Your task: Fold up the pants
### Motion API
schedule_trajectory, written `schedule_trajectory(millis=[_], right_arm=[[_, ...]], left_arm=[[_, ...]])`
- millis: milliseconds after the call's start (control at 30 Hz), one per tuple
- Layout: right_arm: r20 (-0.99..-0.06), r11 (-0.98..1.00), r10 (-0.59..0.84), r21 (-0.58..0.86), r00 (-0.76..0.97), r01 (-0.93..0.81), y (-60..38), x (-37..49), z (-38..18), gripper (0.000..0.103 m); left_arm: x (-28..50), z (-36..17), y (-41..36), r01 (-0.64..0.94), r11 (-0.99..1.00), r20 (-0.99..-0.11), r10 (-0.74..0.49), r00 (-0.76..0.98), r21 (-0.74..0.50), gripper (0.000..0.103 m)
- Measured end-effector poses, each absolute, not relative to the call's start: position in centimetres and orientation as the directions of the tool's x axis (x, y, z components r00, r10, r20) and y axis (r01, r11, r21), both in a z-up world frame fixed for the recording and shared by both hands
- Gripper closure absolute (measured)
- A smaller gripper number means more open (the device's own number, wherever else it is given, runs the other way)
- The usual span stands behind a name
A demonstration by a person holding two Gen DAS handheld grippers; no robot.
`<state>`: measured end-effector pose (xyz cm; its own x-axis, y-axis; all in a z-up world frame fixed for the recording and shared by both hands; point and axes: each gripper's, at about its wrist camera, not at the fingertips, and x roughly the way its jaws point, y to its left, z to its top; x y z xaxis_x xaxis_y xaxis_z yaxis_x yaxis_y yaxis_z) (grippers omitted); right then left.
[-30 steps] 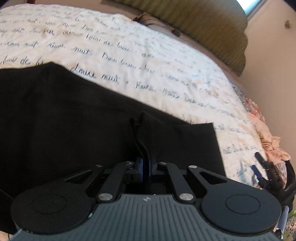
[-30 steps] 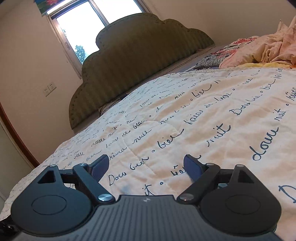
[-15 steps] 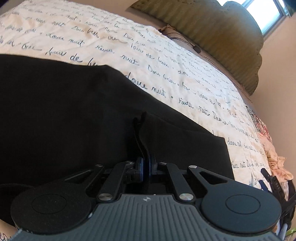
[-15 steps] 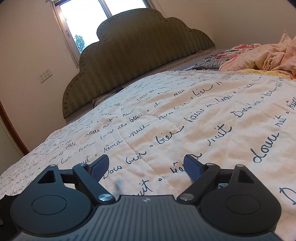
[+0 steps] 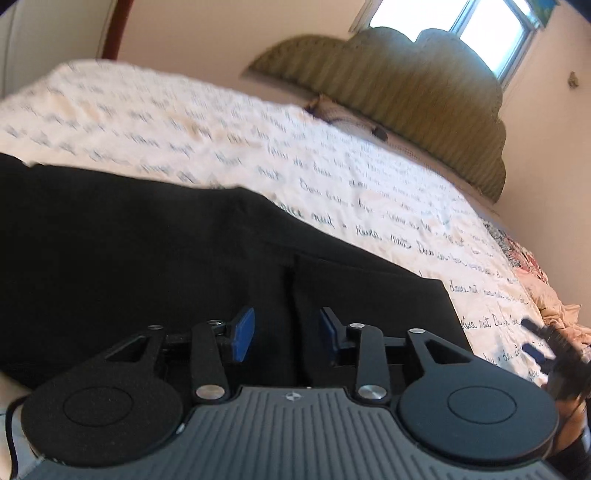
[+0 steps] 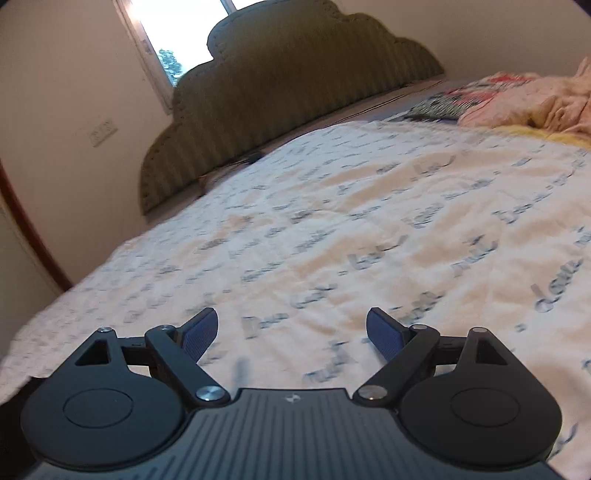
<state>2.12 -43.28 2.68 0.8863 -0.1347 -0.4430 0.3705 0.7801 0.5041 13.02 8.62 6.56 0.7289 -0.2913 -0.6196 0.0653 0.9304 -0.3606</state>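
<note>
The black pants (image 5: 155, 251) lie spread on the bed's cream quilt (image 5: 258, 155) with script lettering, filling the lower left of the left wrist view. My left gripper (image 5: 286, 332) is open, just above the pants' near edge, with a raised fold of black cloth standing between its blue pads (image 5: 242, 334). My right gripper (image 6: 291, 334) is open and empty over bare quilt (image 6: 332, 240); it also shows blurred at the right edge of the left wrist view (image 5: 543, 350). A sliver of the pants shows at the lower left of the right wrist view (image 6: 11, 402).
A green padded headboard (image 5: 406, 81) stands at the far end of the bed below a window (image 5: 480, 26). Crumpled pink and floral bedding (image 6: 524, 103) is piled at the bed's right side. A wall with a socket (image 6: 103, 131) lies to the left.
My left gripper has opened and let go of the pants fold it was pinching. Both cameras have tilted and swung, with motion blur. The right gripper stays open.
</note>
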Motion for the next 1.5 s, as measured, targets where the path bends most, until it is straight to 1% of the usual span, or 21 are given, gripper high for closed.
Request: schedule_trajectory(millis=[67,100,167,300,367,400,433,467,567,600,733,833,967,1000,1033,1067,1200,1300,1333,1433,1500], right_arm=[[-0.425,0.771,0.048,0.591,0.904,0.237,-41.2,3.9,3.8,0.014],[-0.44,0.76,0.144,0.622,0.887,0.185,-40.0,5.4,4.1,0.015],[-0.493,0.741,0.259,0.653,0.83,0.157,-38.2,8.8,4.0,0.015],[-0.574,0.719,0.375,0.675,0.728,0.162,-36.7,15.2,2.2,0.015],[-0.569,0.711,0.401,0.687,0.718,0.148,-36.7,16.8,2.1,0.016],[-0.563,0.69,0.427,0.708,0.708,0.147,-36.9,17.4,2.1,0.02],[-0.551,0.669,0.454,0.73,0.7,0.141,-37.1,17.7,2.1,0.056],[-0.55,0.658,0.48,0.741,0.683,0.134,-37.1,18.0,2.1,0.083],[-0.596,0.694,0.46,0.703,0.659,0.152,-37.2,18.2,1.9,0.082],[-0.591,0.681,0.477,0.716,0.651,0.15,-37.4,18.1,1.4,0.082],[-0.514,0.557,0.582,0.816,0.63,0.151,-38.6,17.8,-0.7,0.078],[-0.46,0.483,0.615,0.862,0.641,0.155,-39.1,17.9,-1.8,0.077],[-0.445,0.489,0.632,0.864,0.635,0.119,-38.8,18.3,-1.8,0.077],[-0.456,0.526,0.624,0.846,0.635,0.091,-38.4,18.4,-1.5,0.081],[-0.483,0.579,0.605,0.812,0.634,0.066,-37.9,18.4,-1.1,0.092],[-0.502,0.624,0.584,0.78,0.638,0.044,-37.6,18.3,-0.7,0.094],[-0.452,0.641,0.572,0.767,0.684,-0.03,-37.7,17.6,1.2,0.095],[-0.492,0.645,0.57,0.764,0.658,0.012,-38.1,18.0,-1.0,0.096],[-0.459,0.613,0.585,0.79,0.668,0.006,-38.4,17.8,-1.7,0.096],[-0.417,0.554,0.607,0.832,0.676,0.016,-39.2,17.4,-1.9,0.092],[-0.422,0.536,0.619,0.844,0.663,0.037,-39.3,17.1,-1.7,0.089]], left_arm=[[11.6,6.7,9.4,0.061,0.939,-0.596,-0.265,0.758,-0.339,0.052],[10.9,6.6,9.8,0.064,0.942,-0.582,-0.257,0.772,-0.331,0.05],[10.0,6.4,9.8,0.095,0.943,-0.555,-0.268,0.788,-0.32,0.046],[8.8,4.9,9.2,0.176,0.928,-0.489,-0.327,0.809,-0.329,0.042],[8.1,3.8,9.1,0.191,0.917,-0.463,-0.347,0.816,-0.35,0.039],[7.9,3.1,9.0,0.188,0.913,-0.457,-0.35,0.818,-0.361,0.034],[7.8,2.4,9.0,0.18,0.912,-0.459,-0.347,0.818,-0.368,0.029],[7.7,1.7,8.8,0.178,0.915,-0.457,-0.341,0.821,-0.363,0.029],[7.9,1.6,8.1,0.195,0.919,-0.454,-0.344,0.822,-0.343,0.026],[7.9,1.6,8.1,0.202,0.916,-0.454,-0.353,0.818,-0.348,0.023],[8.0,1.4,8.4,0.213,0.909,-0.453,-0.369,0.812,-0.358,0.021],[8.4,1.3,8.3,0.217,0.908,-0.455,-0.372,0.809,-0.358,0.019],[8.9,1.3,8.2,0.222,0.907,-0.458,-0.378,0.805,-0.357,0.017],[9.0,1.3,8.3,0.223,0.907,-0.459,-0.378,0.804,-0.356,0.016],[8.9,1.3,8.1,0.224,0.908,-0.46,-0.377,0.804,-0.354,0.016],[8.8,1.3,8.1,0.224,0.909,-0.461,-0.377,0.803,-0.353,0.016],[8.9,1.3,7.9,0.225,0.912,-0.467,-0.374,0.801,-0.343,0.015],[9.1,1.3,7.8,0.227,0.913,-0.47,-0.373,0.8,-0.339,0.014],[9.1,1.3,7.8,0.228,0.913,-0.471,-0.374,0.799,-0.338,0.014],[9.2,1.3,7.8,0.229,0.913,-0.473,-0.374,0.798,-0.337,0.013],[9.2,1.2,7.8,0.231,0.913,-0.473,-0.376,0.797,-0.336,0.012]])
